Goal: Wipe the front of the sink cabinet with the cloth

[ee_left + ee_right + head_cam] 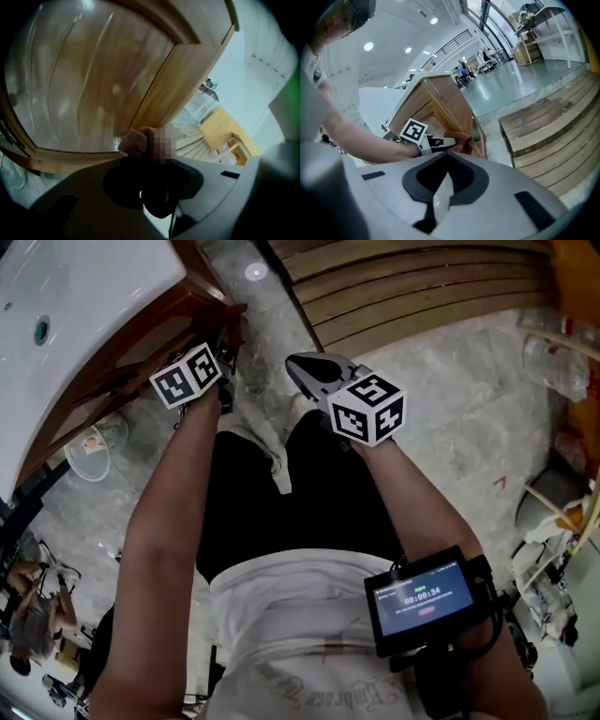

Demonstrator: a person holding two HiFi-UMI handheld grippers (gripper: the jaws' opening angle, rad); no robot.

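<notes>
A: At ten o'clock in the head view we've got the white sink [84, 296], with the wood sink cabinet [93, 79] under it. Where's the cloth?

B: The brown cloth [134, 142] is pinched in the left gripper [447, 141], jaws clamped on it. The right gripper view shows it pressed on the cabinet's front corner. In the left gripper view the door panel fills nine to twelve o'clock.

A: And the right gripper [307, 367]?

B: It's near twelve o'clock in the head view, jaws together with nothing in them, hanging clear of the cabinet.

A: Handling notes?

B: We'd call the cloth terry-like, so soft, light and floppy. It bunches, so we judge a bite on a folded wad like this beats an edge grip, with enough left sticking out past the tips to meet the wood. The panel looks glossy, so it should slide easily. The risk is the jaw tips scraping the finish if the wad slips back.

A: Any text?

B: The wrist screen [422, 598] at four o'clock reads roughly 00:00:34. The shirt print is too blurred. The gripper cubes carry only black-and-white square markers. We see no brand on the cabinet or the cloth.
</notes>
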